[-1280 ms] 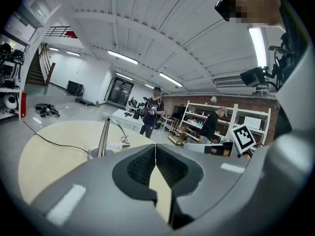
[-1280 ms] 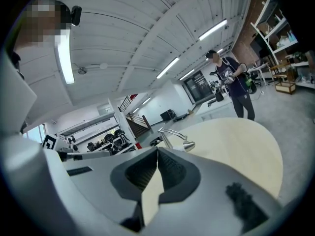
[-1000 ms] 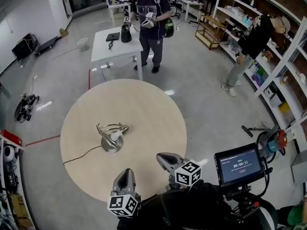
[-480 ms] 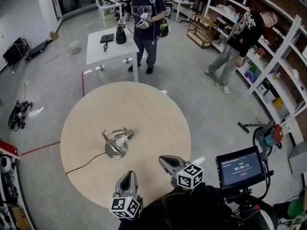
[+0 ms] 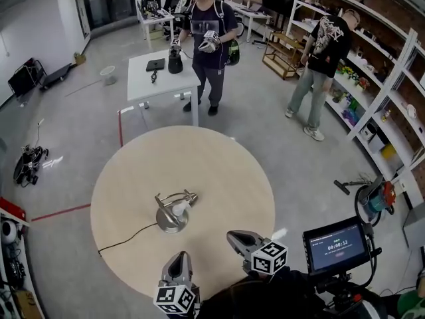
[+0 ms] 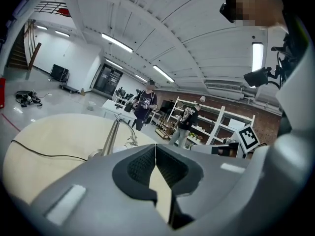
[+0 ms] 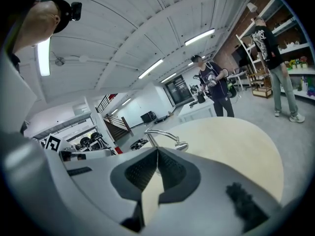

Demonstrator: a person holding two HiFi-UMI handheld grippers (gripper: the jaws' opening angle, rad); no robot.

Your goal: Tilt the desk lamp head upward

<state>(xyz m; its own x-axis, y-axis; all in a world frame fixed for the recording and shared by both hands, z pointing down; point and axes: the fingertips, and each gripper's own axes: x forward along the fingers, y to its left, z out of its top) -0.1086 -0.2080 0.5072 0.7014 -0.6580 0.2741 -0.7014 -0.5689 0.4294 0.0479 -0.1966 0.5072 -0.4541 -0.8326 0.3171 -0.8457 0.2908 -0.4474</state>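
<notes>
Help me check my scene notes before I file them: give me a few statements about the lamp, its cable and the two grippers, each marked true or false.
1. The desk lamp stands on the round table. True.
2. The left gripper is closed on the lamp. False: its jaws are together with nothing between them, and it is apart from the lamp, at the table's near edge.
3. The right gripper is shut and empty. True.
4. The lamp's cable runs off the right side of the table in the head view. False: it runs from the base to the left edge.
</notes>
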